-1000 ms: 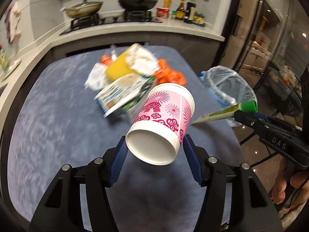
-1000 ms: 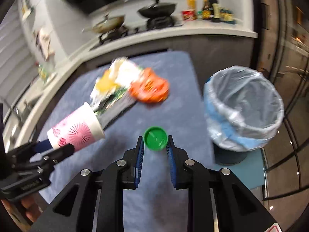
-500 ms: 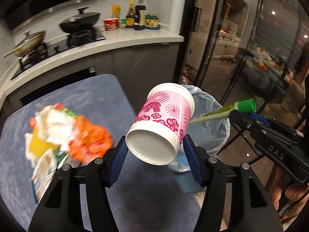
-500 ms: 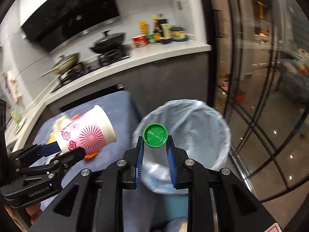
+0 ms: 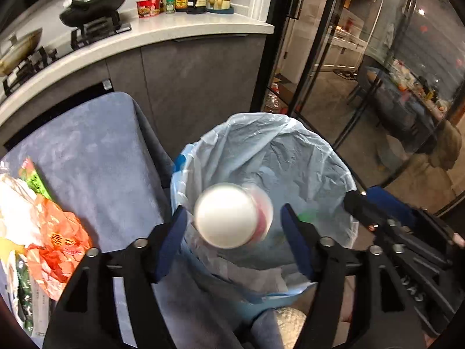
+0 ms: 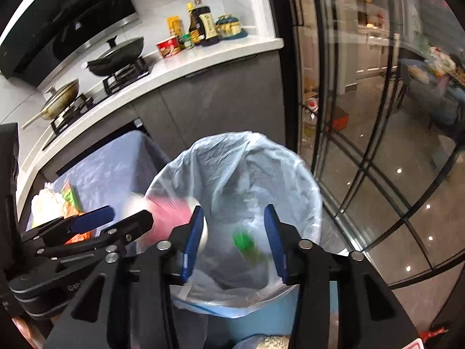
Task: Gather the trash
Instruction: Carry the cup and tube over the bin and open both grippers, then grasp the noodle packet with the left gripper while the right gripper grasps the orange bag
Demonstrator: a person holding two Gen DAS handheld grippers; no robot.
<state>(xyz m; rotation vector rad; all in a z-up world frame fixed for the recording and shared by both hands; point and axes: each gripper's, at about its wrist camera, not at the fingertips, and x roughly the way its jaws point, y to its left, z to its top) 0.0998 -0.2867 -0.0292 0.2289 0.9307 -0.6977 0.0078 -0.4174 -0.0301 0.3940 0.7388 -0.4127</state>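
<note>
We're over the bin (image 5: 290,157) w/ both claws, and both are letting go. Left claw (image 5: 232,226): jaws opening, wide now, and the pink-and-white cup (image 5: 229,218) sits blurred between the blue pads (image 5: 174,238), base toward us, clear gap on each side, so nothing's pressing on it. It's right above the bin's mouth, over the pale blue liner (image 5: 305,151).

Right claw (image 6: 232,232): jaws opening too, abt half spread. The green-capped wrapper (image 6: 242,241) is a green smear between the pads, nearer the right one but touching neither, and it looks to be already inside the liner's mouth, below the tips. In the left view we catch only a faint green blur just beyond the left claw's right pad, beside the right claw's dark frame.

From the right view the cup (image 6: 168,218) shows as a pink streak just left of the right claw's left pad, w/ the left claw (image 6: 116,221) beside it, tips at the bin rim.

Bin stands just off the corner of the blue-covered desk (image 5: 96,151). Rest of the trash pile (image 5: 43,232) (orange wrapper, white paper, green packs) lies on the desk at left, well apart from both claws.
</note>
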